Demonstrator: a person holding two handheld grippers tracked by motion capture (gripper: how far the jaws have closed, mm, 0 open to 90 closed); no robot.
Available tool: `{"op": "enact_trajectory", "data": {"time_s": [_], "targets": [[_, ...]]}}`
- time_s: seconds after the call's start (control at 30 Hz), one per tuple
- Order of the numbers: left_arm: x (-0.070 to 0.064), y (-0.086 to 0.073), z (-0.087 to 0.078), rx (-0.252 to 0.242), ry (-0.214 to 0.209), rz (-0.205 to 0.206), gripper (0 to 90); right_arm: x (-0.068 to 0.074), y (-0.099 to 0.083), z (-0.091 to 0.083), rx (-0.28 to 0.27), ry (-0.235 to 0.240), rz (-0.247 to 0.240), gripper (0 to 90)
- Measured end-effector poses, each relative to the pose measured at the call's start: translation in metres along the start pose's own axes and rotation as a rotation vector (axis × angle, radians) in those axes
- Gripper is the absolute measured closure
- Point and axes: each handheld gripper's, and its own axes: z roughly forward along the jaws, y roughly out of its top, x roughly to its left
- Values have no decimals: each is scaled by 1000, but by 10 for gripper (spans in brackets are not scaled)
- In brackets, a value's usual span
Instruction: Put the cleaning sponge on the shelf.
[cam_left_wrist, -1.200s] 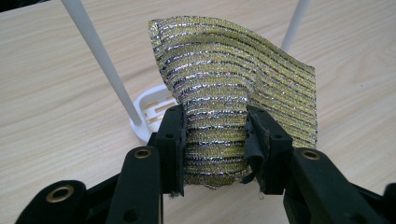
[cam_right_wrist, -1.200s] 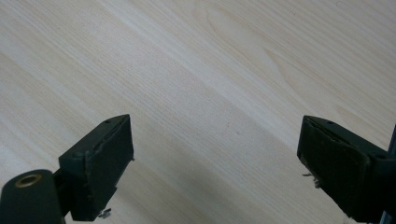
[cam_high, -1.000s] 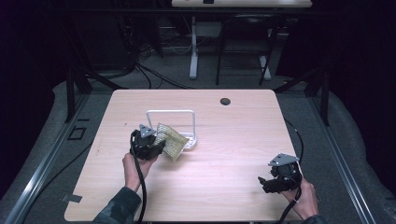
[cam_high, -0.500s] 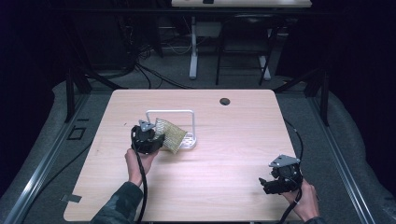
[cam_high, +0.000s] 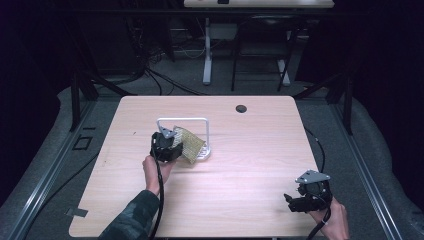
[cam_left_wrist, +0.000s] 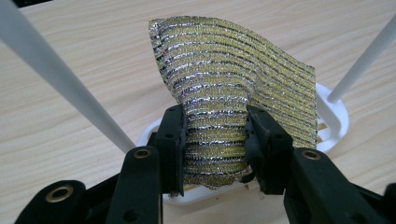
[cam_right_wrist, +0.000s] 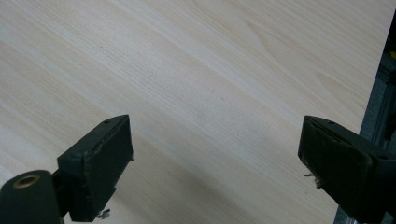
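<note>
Left tongs (cam_left_wrist: 215, 140) pinch glittery cloth (cam_left_wrist: 233, 88) over white rack (cam_high: 202, 131) (right tongs (cam_right_wrist: 215, 172) agape).

Table (cam_high: 250, 150) evenly lit from above; surroundings dark; high view soft; gripper views sharper.

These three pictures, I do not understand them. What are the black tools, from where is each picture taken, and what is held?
A person sits at a wooden table and holds a two-jaw gripper in each hand. The high view looks down from above. The other two come from cameras riding on each gripper. The left gripper pinches a glittery yellow-green cloth over a white rack: a flat base carrying an upright hoop of white rod. The right gripper, near the table's front right corner, is open and holds nothing.
</note>
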Motion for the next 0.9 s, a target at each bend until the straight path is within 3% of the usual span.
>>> {"op": "enact_trajectory", "data": {"time_s": [0.33, 0.53, 0.67, 0.9], "targets": [[0, 1, 15, 37, 7, 14, 584, -1, -7, -4, 6, -8, 20, 92], [-1, -1, 21, 66, 32, 38, 502, -1, -7, -2, 7, -7, 15, 92], [-2, -1, 21, 64, 30, 39, 410, -2, -7, -3, 17, -4, 16, 93], [-5, 1, 18, 50, 34, 65, 335, -1, -7, -3, 16, -1, 0, 92]]}}
